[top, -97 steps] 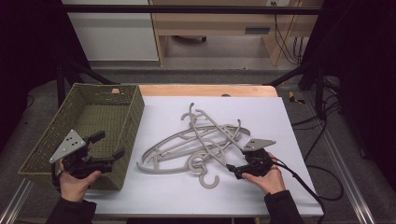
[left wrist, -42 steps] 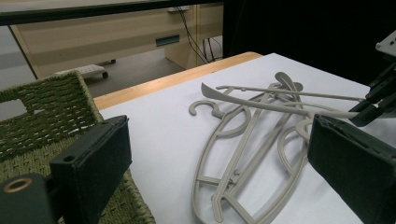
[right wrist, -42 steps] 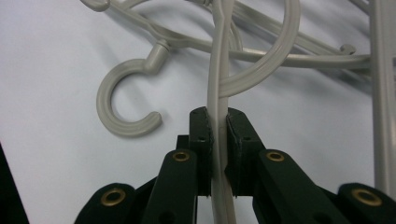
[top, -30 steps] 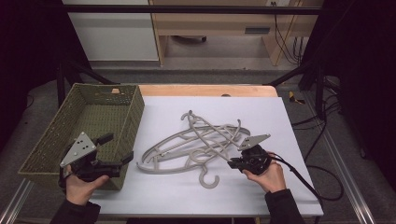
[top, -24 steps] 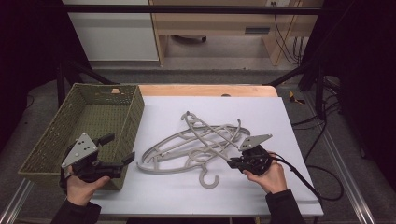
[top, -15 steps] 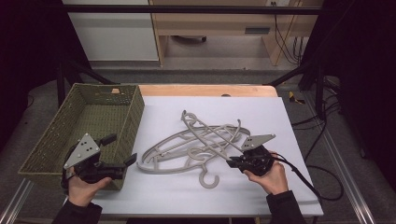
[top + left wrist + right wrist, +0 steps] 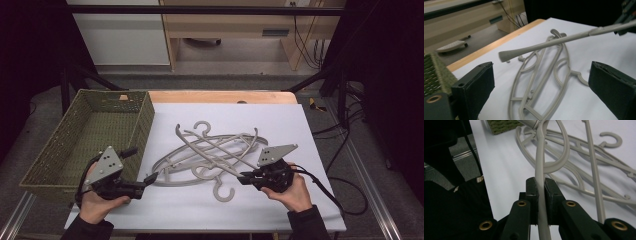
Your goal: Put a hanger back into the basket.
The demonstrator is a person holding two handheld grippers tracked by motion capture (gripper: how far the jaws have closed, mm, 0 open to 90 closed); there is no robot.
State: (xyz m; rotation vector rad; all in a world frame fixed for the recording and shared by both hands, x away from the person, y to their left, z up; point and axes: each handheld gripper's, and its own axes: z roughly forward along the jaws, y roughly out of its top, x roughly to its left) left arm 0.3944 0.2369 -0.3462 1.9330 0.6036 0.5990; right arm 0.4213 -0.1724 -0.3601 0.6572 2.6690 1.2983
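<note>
Several beige plastic hangers (image 7: 172, 165) lie tangled in the middle of the white table top (image 7: 280, 125). My right gripper (image 7: 243, 177) is shut on the thin arm of one hanger (image 7: 205, 149); the right gripper view has that bar (image 7: 539, 165) pinched between the jaws of the right gripper (image 7: 540, 185). The held hanger's flared end (image 7: 505, 55) hangs raised over the pile in the left gripper view. My left gripper (image 7: 150, 177) stands open at the pile's left edge. Its pads (image 7: 477, 85) frame the flat-lying hangers (image 7: 541, 82) without touching them.
A green woven basket (image 7: 146, 122) stands at the table's left, close behind the left hand, and it looks empty. A wooden strip (image 7: 220, 96) runs along the far edge. Cables (image 7: 325, 185) trail off the right side.
My left gripper has moved right, from the basket's front corner to the edge of the hangers. The right gripper has stayed shut on its hanger, whose arm has shifted slightly.
</note>
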